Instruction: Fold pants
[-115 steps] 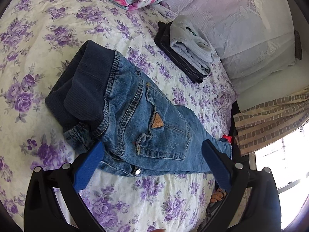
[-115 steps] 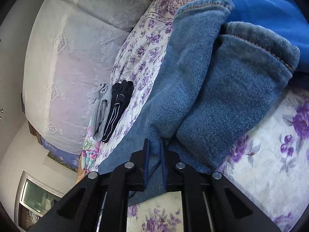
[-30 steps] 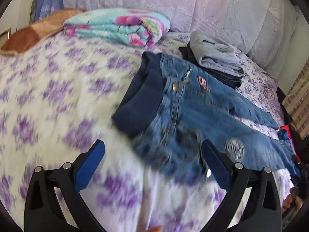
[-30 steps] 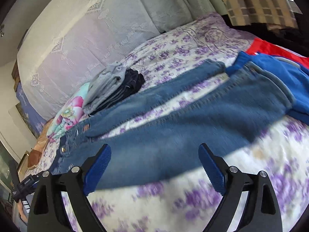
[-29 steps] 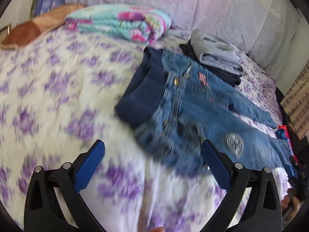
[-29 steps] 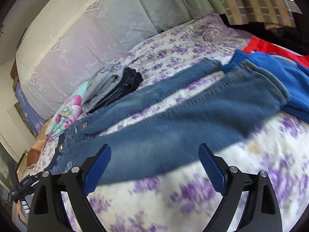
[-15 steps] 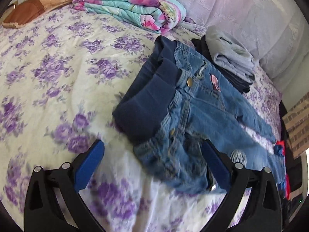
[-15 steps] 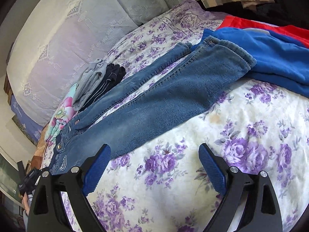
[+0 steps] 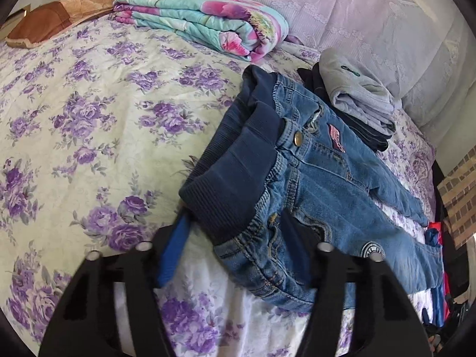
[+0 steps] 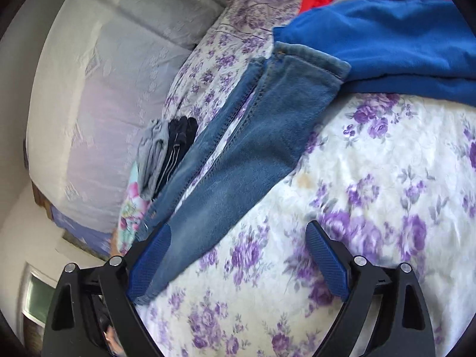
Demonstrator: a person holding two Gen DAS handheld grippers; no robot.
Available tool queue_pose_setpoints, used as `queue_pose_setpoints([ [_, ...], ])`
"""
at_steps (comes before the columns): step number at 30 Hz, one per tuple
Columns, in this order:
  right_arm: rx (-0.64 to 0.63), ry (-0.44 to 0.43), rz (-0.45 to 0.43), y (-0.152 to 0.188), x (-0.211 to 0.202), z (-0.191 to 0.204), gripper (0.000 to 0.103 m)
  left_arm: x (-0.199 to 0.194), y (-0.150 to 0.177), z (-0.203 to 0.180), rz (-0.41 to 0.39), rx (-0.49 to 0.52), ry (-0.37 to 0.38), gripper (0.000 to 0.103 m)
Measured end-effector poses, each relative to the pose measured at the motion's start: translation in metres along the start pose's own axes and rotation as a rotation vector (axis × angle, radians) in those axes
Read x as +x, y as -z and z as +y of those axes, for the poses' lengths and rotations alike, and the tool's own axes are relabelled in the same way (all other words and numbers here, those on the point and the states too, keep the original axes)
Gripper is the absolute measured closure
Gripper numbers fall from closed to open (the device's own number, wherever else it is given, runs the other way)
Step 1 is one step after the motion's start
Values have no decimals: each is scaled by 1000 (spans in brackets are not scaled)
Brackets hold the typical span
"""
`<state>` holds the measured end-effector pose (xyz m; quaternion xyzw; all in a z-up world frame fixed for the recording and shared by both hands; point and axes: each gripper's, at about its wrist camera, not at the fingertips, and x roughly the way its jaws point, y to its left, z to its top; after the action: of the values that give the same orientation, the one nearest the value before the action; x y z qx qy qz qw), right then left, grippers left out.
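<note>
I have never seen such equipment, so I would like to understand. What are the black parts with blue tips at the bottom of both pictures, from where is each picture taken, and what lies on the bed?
There is no robot. A person holds a two-finger gripper in each hand, and each carries a camera looking along its fingers.

In the left picture, the left gripper is closing around the waistband corner of the jeans; whether it already presses the cloth is unclear.

In the right picture, the right gripper is open beside a jeans leg, holding nothing.

The jeans lie spread on the flowered bedsheet. Also there: a folded blanket, a stack of folded clothes and a blue garment at the leg ends.
</note>
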<state>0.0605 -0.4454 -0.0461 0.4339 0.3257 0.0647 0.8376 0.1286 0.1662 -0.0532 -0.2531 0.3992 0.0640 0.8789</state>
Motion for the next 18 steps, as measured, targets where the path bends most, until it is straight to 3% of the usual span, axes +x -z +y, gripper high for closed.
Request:
queue_pose_setpoints([
  [1, 5, 2, 6, -7, 5, -1, 11, 1, -3, 3, 9, -13, 11, 62],
  [6, -10, 82, 14, -49, 40, 0, 21, 2, -13, 13, 41, -84, 83, 69],
  [7, -18, 90, 9, -55, 45, 0, 30, 3, -14, 13, 38, -86, 87, 71],
  [10, -2, 111, 2, -63, 57, -11, 78, 2, -14, 11, 25, -78, 96, 79],
  [11, 18, 101, -4, -63, 57, -17, 87, 0, -14, 11, 21, -83, 102, 80],
  [12, 31, 81, -9, -62, 54, -23, 89, -1, -15, 12, 19, -88, 113, 81],
  [13, 39, 59, -13, -60, 52, -26, 92, -5, -16, 13, 9, -92, 116, 91],
  [18, 29, 29, -2, -52, 45, -21, 93, -15, -22, 26, 17, -137, 186, 91],
])
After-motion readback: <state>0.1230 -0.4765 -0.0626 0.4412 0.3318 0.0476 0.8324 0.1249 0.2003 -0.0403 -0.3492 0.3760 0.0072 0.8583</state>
